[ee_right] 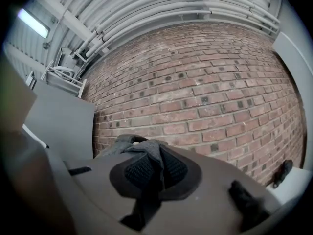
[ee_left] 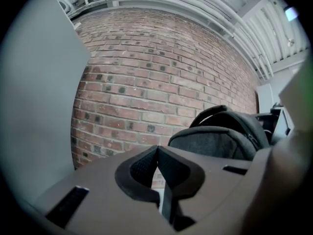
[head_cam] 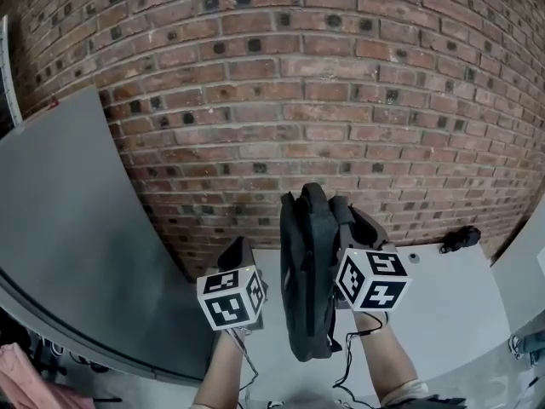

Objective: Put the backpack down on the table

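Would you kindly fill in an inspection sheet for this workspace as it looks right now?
Surface: white table, set against the wall.
Job's things: black backpack, upright and held by its top; whether its base touches the table cannot be told.
Clutter: one small black object at the table's far right.
Grippers: left gripper, fingers together, nothing between them; right gripper, fingers clamped on the backpack's top fabric.
Cables: thin cables hang below the grippers.
Surroundings: brick wall behind, grey panel at left, pipes overhead.
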{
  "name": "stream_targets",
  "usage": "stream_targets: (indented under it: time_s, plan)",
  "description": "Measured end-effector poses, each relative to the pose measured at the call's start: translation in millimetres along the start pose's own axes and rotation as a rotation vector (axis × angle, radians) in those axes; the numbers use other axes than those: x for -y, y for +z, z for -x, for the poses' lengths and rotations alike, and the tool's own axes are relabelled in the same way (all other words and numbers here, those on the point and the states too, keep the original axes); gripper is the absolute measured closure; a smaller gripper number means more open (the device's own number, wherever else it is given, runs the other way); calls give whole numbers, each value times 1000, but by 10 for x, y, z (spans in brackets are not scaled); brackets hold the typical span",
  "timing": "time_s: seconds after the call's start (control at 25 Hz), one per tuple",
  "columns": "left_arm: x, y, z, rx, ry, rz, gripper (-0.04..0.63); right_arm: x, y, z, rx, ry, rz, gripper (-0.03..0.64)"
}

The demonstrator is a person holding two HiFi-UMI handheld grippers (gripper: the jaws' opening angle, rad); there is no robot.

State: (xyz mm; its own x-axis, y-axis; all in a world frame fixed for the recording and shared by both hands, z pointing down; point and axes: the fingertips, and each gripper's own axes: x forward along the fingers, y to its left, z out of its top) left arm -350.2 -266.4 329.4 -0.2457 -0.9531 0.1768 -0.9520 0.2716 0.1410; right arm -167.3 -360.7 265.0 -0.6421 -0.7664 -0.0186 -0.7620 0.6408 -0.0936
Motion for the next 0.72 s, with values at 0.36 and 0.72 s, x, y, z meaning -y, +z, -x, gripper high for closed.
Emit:
stream_targets:
  time_s: [0.36,0.72]
  plan:
    - [96,-312,-64,-54,-26,27,583,141,-145,73,-37,-32,-3,575]
    - [753,-515,-97,-95,-130,8,583,574,-307,432,-102,-99,10,575]
